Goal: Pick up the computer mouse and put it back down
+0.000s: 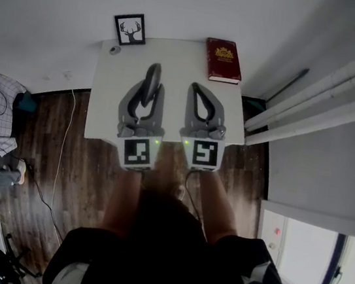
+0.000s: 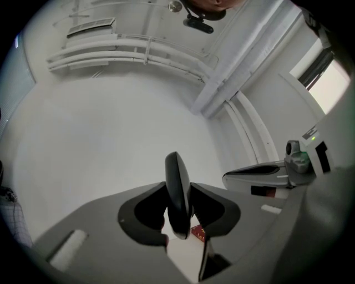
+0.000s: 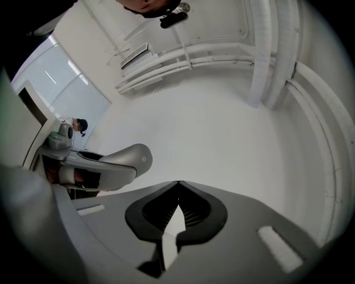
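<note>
A black plastic computer mouse is being clamped edge-up in the left tool; the right tool is being held shut alongside.

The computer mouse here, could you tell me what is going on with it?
A person stands at a white table with a gripper in each hand. The left gripper is shut on the computer mouse, holding it on edge above the table. The right gripper is shut and empty beside it. A red book and a framed picture sit at the table's far edge.
</note>
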### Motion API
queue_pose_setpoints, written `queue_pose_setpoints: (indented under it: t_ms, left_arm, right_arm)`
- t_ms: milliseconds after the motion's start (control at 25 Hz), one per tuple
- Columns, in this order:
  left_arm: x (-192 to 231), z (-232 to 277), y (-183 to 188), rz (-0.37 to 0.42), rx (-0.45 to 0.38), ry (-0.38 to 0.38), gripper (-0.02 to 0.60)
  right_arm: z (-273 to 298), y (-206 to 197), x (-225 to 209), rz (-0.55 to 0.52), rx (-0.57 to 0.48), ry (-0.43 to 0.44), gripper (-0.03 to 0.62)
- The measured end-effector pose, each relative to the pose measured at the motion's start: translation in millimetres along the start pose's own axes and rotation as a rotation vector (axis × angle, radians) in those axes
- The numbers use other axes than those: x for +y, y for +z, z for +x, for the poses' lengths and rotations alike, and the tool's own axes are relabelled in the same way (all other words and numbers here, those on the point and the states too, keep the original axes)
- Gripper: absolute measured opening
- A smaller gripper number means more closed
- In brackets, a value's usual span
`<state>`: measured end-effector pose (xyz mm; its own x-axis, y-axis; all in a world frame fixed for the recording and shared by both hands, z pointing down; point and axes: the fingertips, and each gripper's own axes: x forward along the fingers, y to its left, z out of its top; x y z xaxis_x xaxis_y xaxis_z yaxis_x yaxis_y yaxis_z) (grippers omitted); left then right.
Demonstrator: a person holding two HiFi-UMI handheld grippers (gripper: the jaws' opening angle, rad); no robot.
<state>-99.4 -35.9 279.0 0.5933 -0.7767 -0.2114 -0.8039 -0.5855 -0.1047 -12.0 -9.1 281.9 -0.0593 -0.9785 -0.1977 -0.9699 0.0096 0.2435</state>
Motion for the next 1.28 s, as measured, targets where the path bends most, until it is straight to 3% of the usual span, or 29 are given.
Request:
queue_pose_setpoints:
  t_ms: [200, 400, 560, 840, 1280]
  left_arm:
    - [-1, 0, -1, 0.016, 0.004, -0.006, 0.129]
    - [-8, 0, 3, -0.018, 0.003, -0.033, 0.13]
    - [-14, 0, 1, 0.023, 0.011, -0.057, 0.132]
    - [-33, 8, -2, 0.012, 0.026, -0.104, 0.132]
    - [-113, 22, 0, 0.025, 0.054, -0.186, 0.132]
  right_arm:
    - [0, -1, 0, -0.004, 0.002, 0.002, 0.014]
    - [-3, -1, -1, -0.001, 0.005, 0.001, 0.014]
    - [-6, 0, -4, -0.003, 0.004, -0.008, 0.014]
    - [-17, 1, -21, -0.003, -0.005, -0.044, 0.014]
    - [-62, -12, -81, 0.025, 0.016, -0.088, 0.014]
